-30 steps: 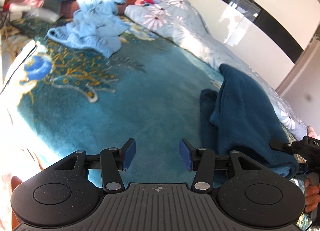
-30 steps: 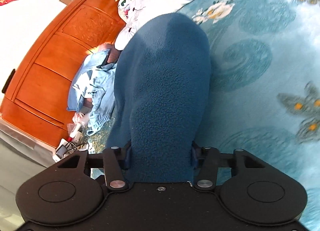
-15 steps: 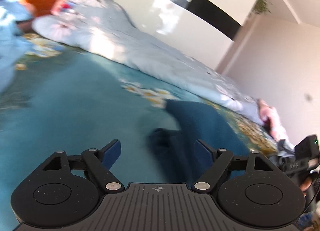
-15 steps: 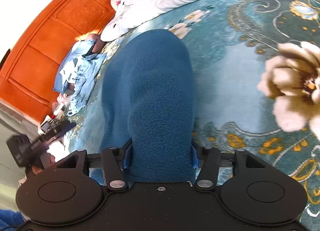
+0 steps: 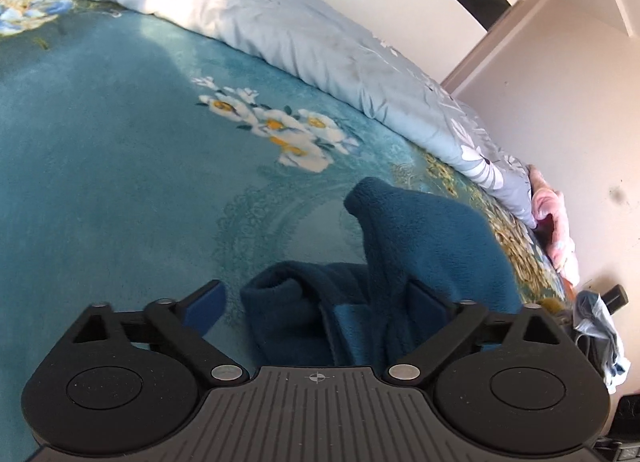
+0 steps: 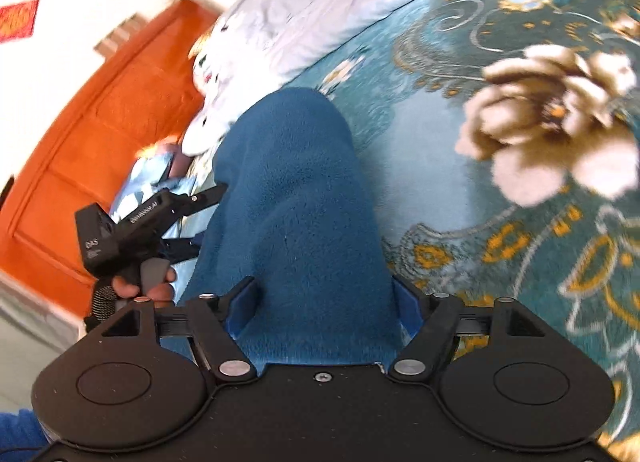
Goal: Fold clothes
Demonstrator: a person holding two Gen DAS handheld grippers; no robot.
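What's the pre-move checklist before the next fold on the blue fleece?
1. Left hand-held gripper jaws opening, fleece garment between them, pads not pressing: ok.
2. Right hand-held gripper jaws opening, fleece between them; whether the pads still press: cannot tell.
3. Fleece lies flat: not ok, bunched and ridged.
4. Bare teal bedspread beside the fleece to fold on: ok.
5. Grey floral duvet apart from the fleece: ok.
6. Garment's far edges and sleeves located: cannot tell, hidden by folds.

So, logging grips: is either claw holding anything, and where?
Nothing gripped: left claw and right claw are both opening, with the blue fleece loose inside each.
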